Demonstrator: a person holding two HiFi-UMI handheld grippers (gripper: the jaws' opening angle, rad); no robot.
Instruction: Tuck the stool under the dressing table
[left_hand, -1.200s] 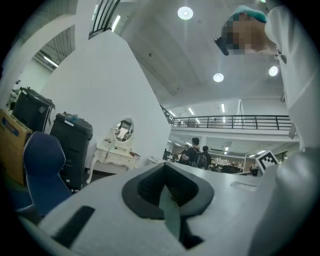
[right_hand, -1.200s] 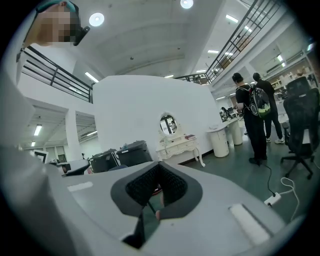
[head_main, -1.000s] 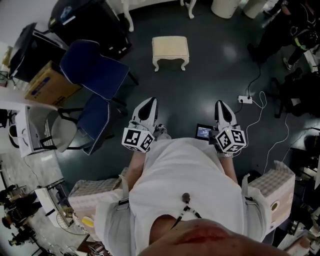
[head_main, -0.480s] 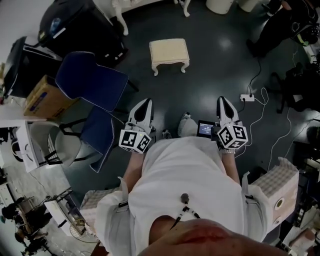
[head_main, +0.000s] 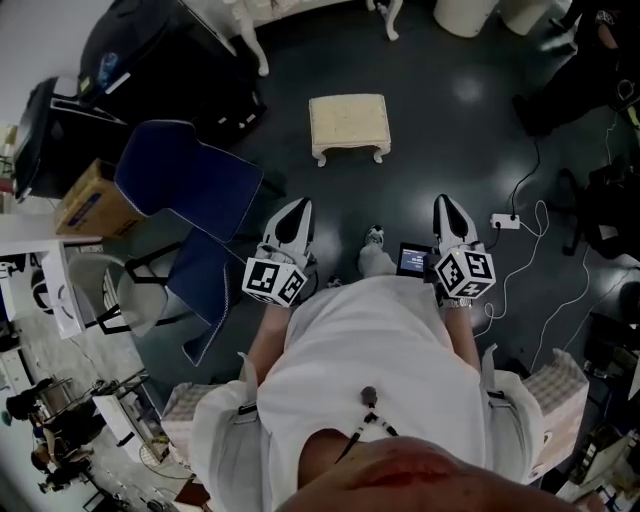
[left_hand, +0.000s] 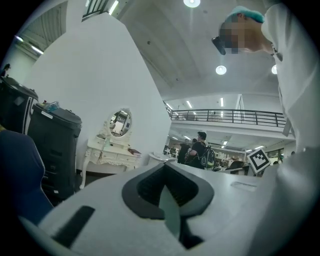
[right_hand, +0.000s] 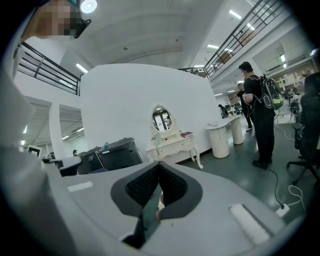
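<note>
A small cream stool (head_main: 348, 124) with curved legs stands on the dark floor ahead of me in the head view. The white dressing table (left_hand: 112, 154) with an oval mirror stands against the white wall; it also shows as the dressing table (right_hand: 172, 144) in the right gripper view, and only its legs (head_main: 252, 40) reach the top edge of the head view. My left gripper (head_main: 293, 219) and right gripper (head_main: 448, 217) are held in front of my body, well short of the stool. Both are shut with nothing between the jaws.
A blue chair (head_main: 190, 180) stands close on my left, with black bins (head_main: 150, 50) and a cardboard box (head_main: 82, 195) beyond it. A power strip (head_main: 505, 221) and white cable lie on the floor at right. A person with a backpack (right_hand: 260, 112) stands far right near a white round stand (right_hand: 220, 139).
I have walked forward with both grippers held out and shut. The view swung: the stool slid left, then right, and the blue chair has come nearer at my left.
</note>
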